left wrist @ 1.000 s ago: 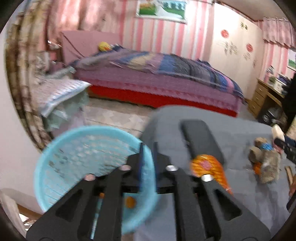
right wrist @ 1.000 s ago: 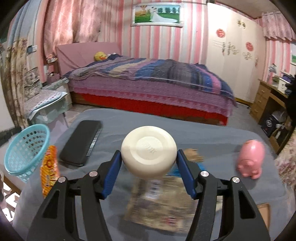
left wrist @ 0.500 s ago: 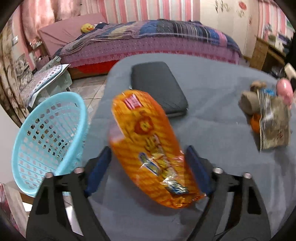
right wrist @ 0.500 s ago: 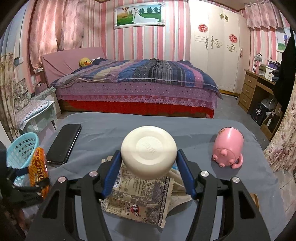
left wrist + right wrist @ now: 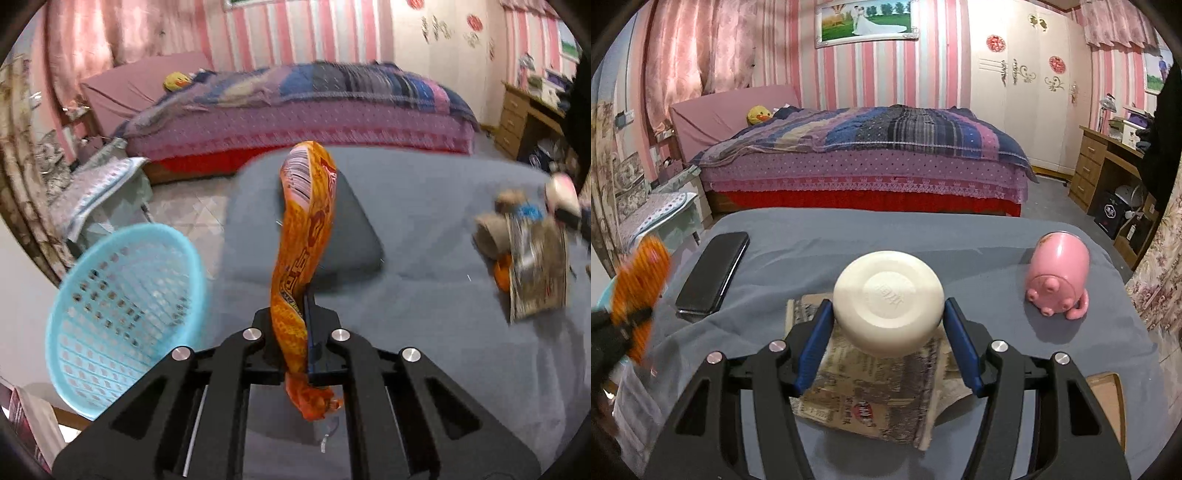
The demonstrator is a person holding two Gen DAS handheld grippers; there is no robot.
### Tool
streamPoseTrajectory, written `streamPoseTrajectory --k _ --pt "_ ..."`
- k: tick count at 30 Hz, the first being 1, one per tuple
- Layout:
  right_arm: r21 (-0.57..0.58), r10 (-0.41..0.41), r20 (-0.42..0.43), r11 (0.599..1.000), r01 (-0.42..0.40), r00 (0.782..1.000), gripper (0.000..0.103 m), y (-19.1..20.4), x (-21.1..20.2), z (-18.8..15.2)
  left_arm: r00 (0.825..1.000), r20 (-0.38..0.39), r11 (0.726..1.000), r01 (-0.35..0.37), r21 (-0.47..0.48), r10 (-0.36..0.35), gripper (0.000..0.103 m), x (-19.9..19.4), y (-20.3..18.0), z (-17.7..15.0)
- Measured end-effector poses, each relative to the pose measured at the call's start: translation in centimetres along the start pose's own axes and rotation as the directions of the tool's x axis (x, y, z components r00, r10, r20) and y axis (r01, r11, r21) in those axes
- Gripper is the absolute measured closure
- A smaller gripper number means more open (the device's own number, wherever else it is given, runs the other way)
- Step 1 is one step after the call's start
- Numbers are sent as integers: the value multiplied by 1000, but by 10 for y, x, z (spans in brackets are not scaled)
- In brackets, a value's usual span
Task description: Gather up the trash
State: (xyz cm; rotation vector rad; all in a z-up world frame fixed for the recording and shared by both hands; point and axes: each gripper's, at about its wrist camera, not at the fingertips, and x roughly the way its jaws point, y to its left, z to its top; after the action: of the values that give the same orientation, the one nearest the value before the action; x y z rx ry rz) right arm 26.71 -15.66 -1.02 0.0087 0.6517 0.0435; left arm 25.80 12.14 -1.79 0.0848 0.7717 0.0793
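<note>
1. My left hand-held gripper (image 5: 295, 332) is clamped on an orange snack wrapper (image 5: 306, 236), which stands up from between the fingers, its crumpled end sticking out below them.
2. That wrapper hangs above the left part of the bench (image 5: 424, 206), which is covered in a grey cloth, in front of a flat black case (image 5: 351, 236) lying on the cloth.
3. A light blue plastic basket (image 5: 125, 306) with a perforated wall sits just past the bench's left edge, tilted so its mouth faces me.
4. My right hand-held gripper (image 5: 888, 325) grips a round white bowl (image 5: 888, 299) by its sides, its base turned toward the camera.
5. Under the bowl a printed paper wrapper (image 5: 871, 398) lies flat on the cloth; in the left view a cardboard tube (image 5: 491, 232) and something orange lie beside it, blurred.
6. A pink pig-shaped mug (image 5: 1058, 273) lies on its side on the right of the bench, well apart from the bowl.
7. Behind the bench is a bed (image 5: 871, 155) with a striped blanket, a purple dotted spread, a red base and a yellow plush duck (image 5: 759, 114) by the headboard.
8. The walls are pink-striped, with pink curtains on the left, a framed wedding picture (image 5: 866, 20) above the bed, a white wardrobe (image 5: 1030, 96) and a wooden desk (image 5: 1108, 166) on the right.
</note>
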Motion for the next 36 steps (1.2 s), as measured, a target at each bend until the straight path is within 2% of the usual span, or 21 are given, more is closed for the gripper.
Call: streamPoseTrajectory --k 4,7,11,15,19,22,26,27,29,31,33,36 --pt "-22 27 -8 999 -27 1000 43 19 5 -4 992 57 994 -111 -9 111 97 -9 36 10" --pt "-45 57 -5 997 -57 998 43 39 7 -6 979 64 981 -190 -40 192 97 -9 68 12" --pt "-80 105 -13 991 -106 994 43 67 11 -9 964 58 963 -256 -88 261 97 -7 104 12" --pt "-140 141 -21 980 -142 990 43 100 14 -10 959 26 948 -274 -160 281 97 0 142 7" --pt "-161 170 -22 972 -172 985 43 126 19 -7 941 -18 923 -334 -190 337 97 13 175 -4" --pt "-174 188 -27 966 -190 982 43 146 23 -6 939 -50 920 -342 -191 339 97 23 186 -11" --pt "-205 209 -33 956 -212 977 43 171 26 -4 945 -71 928 -326 -181 318 97 29 191 -16" --pt "-209 212 -33 954 -214 977 43 174 26 -3 946 -70 929 -325 -179 317 92 29 192 -16" --pt "-222 222 -33 949 -223 975 43 184 26 -2 944 -75 925 -331 -188 322 66 30 198 -16" --pt "-234 231 -31 944 -232 972 43 194 25 0 942 -71 920 -335 -203 327 59 28 204 -17" --pt "-244 238 -29 940 -238 971 43 202 24 0 944 -71 919 -329 -217 321 58 25 208 -19" --pt "-251 248 -38 935 -249 968 43 211 25 1 943 -71 912 -332 -240 325 47 19 215 -20"
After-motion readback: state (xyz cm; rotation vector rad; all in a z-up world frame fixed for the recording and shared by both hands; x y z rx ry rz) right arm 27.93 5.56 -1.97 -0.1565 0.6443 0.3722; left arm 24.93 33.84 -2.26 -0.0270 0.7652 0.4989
